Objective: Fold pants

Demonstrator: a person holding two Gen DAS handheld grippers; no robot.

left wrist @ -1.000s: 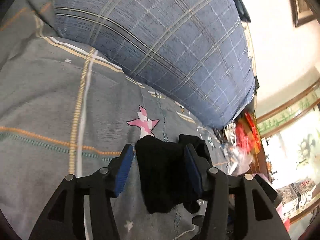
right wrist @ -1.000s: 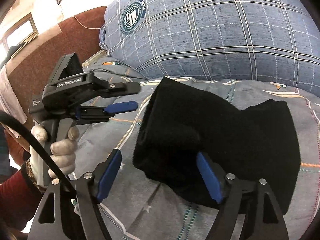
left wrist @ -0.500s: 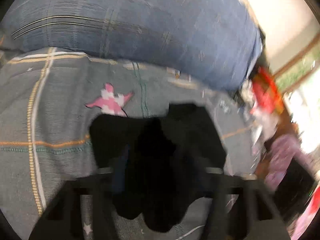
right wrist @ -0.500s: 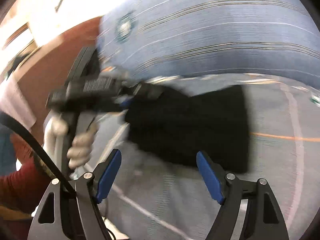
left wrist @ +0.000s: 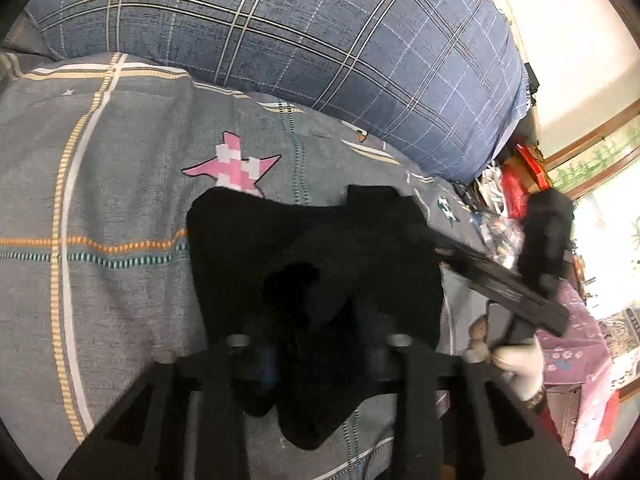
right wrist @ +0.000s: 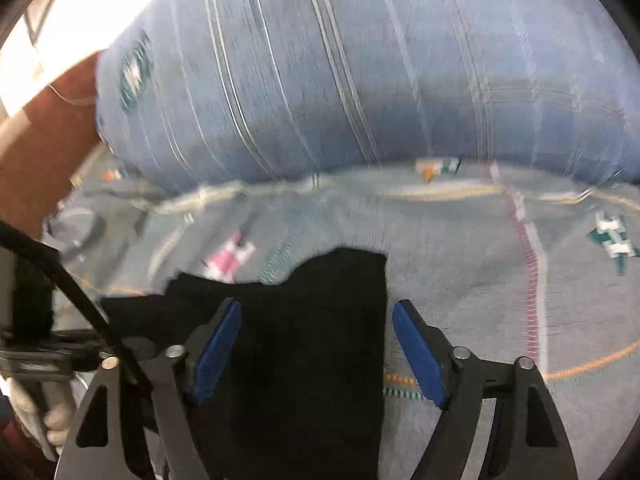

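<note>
L tongs (left wrist: 320, 360) are seen dim and half buried under black cloth; whether they're clamped on it can't be told. R tongs (right wrist: 316, 356) are held apart, blue pads (right wrist: 418, 356) on either side of the pants (right wrist: 304, 340), w/ no contact visible. The pants (left wrist: 312, 264) are spread flat on the bed sheet (left wrist: 100, 200), directly ahead of and beneath both tongs. Just beyond them a pink star print (left wrist: 236, 164) is seen, and further ahead a blue plaid pillow (left wrist: 320, 40) is propped. The R view is motion-blurred.
</note>
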